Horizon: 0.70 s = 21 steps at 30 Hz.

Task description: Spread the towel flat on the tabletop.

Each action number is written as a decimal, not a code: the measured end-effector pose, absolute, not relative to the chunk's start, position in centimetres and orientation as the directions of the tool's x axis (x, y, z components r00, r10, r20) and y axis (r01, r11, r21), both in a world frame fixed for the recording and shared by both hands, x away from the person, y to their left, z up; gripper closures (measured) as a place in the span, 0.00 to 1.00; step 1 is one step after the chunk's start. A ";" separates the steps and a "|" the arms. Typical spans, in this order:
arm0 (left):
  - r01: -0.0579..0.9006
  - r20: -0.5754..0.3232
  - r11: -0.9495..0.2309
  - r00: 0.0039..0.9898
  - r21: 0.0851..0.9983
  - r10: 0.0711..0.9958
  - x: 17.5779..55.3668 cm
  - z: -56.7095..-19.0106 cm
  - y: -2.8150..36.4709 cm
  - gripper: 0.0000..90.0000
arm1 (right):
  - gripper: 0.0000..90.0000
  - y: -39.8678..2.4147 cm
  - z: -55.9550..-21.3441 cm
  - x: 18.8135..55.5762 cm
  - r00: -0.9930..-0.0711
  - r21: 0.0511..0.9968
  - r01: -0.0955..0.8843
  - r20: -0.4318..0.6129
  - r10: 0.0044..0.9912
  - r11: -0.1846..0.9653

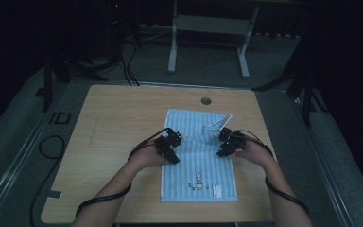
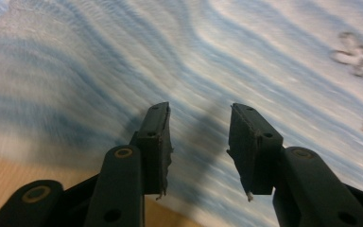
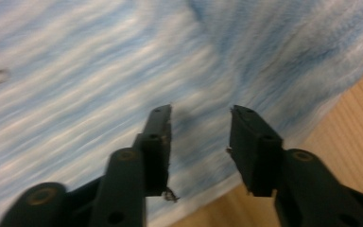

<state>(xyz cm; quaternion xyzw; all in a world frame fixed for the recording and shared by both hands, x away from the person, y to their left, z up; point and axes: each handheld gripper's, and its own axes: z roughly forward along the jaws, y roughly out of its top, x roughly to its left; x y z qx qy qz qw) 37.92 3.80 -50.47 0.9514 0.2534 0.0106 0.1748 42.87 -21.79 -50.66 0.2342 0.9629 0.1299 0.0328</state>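
Towel [image 1: 199,161] flat on table [image 1: 113,142], under both claws: left claw [image 2: 199,137] & right claw [image 3: 199,137] released, nothing between.

Both grippers [image 1: 170,144] [image 1: 228,141] low, jaws apart.

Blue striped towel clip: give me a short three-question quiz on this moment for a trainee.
1. True or false: the blue striped towel lies on the wooden table.
2. In its own view, the left gripper has its jaws: A) apart with nothing between them, B) clamped on cloth, C) holding a cup.
3. Which table surface shows past the towel's edge beside the right gripper in its own view?

Key: 1 true. 2 A. 3 bare wood.
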 end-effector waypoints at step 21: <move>0.290 -0.093 -0.912 0.957 0.290 0.274 27.4 -52.2 3.3 0.53 | 0.65 -23.5 -51.2 29.9 -0.977 0.182 0.208 0.075 0.198 0.961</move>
